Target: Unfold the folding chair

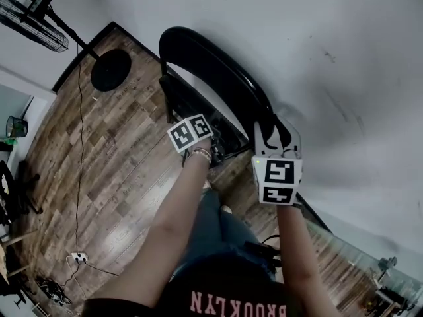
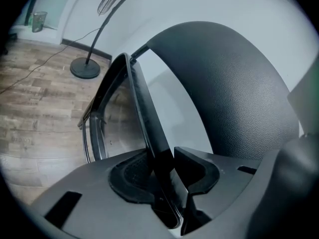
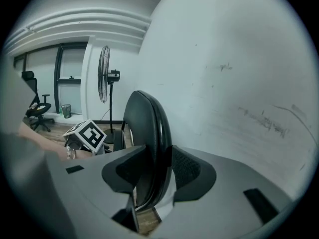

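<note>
A black folding chair stands by the white wall, its seat still close to its back. My left gripper is shut on the thin edge of the seat panel, which runs up between its pads. The curved backrest fills the right of the left gripper view. My right gripper is shut on the backrest rim, with a pad on either side. The left gripper's marker cube shows beyond it.
A white wall stands right behind the chair. A floor fan with a round base and a trailing cord stands on the wooden floor to the left. Farther left are an office chair and a bin.
</note>
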A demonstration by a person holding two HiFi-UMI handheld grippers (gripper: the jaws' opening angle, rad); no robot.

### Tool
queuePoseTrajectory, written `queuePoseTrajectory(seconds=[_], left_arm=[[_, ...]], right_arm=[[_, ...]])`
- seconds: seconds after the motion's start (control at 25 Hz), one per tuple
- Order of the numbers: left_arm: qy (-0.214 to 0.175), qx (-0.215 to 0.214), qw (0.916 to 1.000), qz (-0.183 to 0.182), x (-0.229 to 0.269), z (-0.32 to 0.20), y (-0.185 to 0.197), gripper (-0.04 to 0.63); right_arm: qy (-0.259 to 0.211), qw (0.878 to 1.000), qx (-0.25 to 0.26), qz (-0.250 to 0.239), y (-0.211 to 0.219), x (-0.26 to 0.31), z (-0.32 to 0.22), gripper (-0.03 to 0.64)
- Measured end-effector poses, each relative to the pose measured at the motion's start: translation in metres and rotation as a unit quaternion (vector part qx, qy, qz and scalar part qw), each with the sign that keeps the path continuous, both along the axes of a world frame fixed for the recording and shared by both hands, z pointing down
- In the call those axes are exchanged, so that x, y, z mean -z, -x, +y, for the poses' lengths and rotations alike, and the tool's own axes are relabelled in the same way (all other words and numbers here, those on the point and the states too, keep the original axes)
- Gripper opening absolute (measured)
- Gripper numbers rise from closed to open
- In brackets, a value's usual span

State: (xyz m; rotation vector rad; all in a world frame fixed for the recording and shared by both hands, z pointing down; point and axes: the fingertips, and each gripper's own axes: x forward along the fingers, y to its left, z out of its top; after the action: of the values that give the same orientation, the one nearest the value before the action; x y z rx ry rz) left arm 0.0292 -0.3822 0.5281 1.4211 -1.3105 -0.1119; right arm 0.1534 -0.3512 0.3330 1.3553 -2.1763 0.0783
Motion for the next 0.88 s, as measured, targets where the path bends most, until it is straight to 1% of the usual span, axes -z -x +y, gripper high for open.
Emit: queuePoseTrajectory(seconds=[0.24, 0.48, 0.72, 0.88], left_arm=[[0.004, 0.013, 0.9999, -0.006, 0.001, 0.025, 0.013, 0.137], [0.011, 0.038, 0.9992, -0.008, 0.005, 0.052, 0.028, 0.141], [0.019, 0.035, 0.9991, -0.016, 0.005, 0.072, 0.039, 0.150], [0.009, 0.035, 0.9992, -0.019, 0.007, 0.079, 0.043, 0.152]], right_arm=[[-0.015, 1.000, 0.003, 0.006, 0.016, 0.002, 0.029, 0.152], [-0.023, 0.999, 0.021, -0.012, 0.033, 0.009, 0.059, 0.149], [-0.027, 0.999, 0.029, -0.015, 0.042, 0.010, 0.077, 0.150], [-0.030, 0.999, 0.028, -0.020, 0.041, 0.012, 0.076, 0.150]])
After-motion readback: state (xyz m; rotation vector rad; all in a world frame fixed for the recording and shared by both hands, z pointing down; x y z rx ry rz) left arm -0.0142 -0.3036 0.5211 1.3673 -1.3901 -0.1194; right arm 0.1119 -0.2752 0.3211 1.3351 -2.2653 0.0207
